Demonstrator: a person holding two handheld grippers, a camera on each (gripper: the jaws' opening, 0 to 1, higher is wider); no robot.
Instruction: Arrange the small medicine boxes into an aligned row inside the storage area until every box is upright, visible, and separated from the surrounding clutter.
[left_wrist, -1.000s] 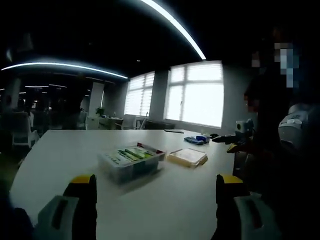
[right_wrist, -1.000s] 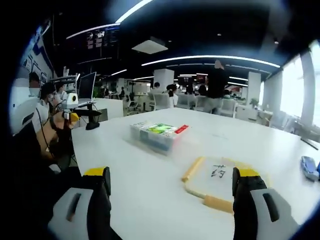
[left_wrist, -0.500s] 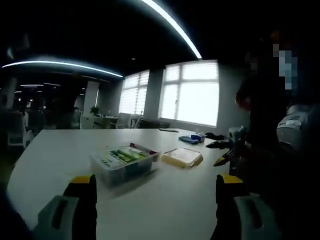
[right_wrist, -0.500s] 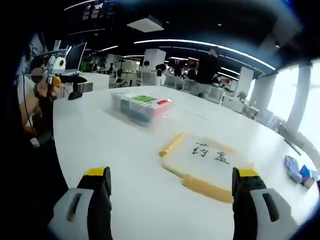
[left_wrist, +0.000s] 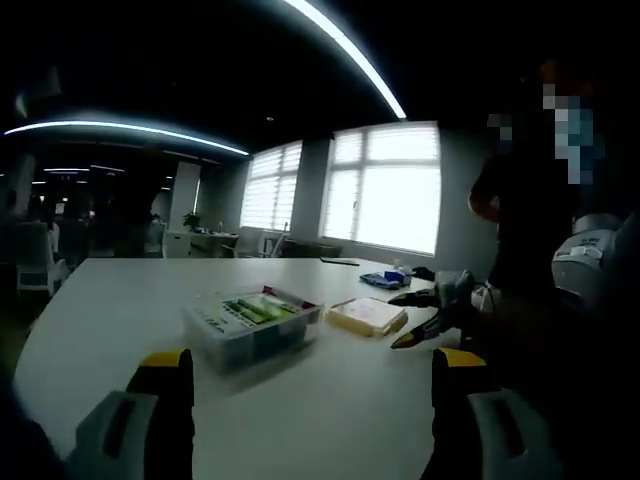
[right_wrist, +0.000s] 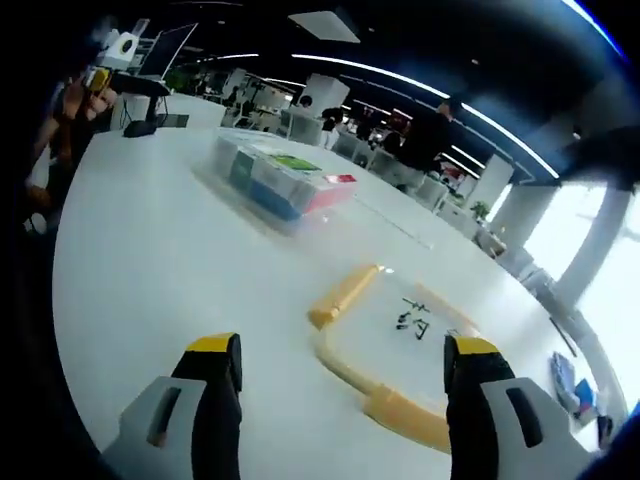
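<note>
A clear plastic container (left_wrist: 255, 322) holding several medicine boxes with green, white and red faces sits mid-table; in the right gripper view the container (right_wrist: 280, 182) lies beyond and left of the jaws. A flat tray with a yellow rim (left_wrist: 368, 315) lies to its right. My left gripper (left_wrist: 312, 378) stands open over bare table, short of the container. My right gripper (right_wrist: 342, 362) is open just above the tray (right_wrist: 400, 345), which bears black characters. The right gripper (left_wrist: 428, 318) reaches in beside the tray. The left gripper (right_wrist: 100, 62) shows far off, held in a hand.
The white table (left_wrist: 120, 300) is wide, with bare room around the container. Small blue items (left_wrist: 386, 279) lie near the far edge by the windows, and the blue items (right_wrist: 566, 375) show past the tray. A monitor (right_wrist: 160, 55) stands at the table's far end. People stand in the background.
The right gripper has moved in and down toward the yellow-rimmed tray, which now lies close under its jaws. The left gripper has barely shifted. Both stay open.
</note>
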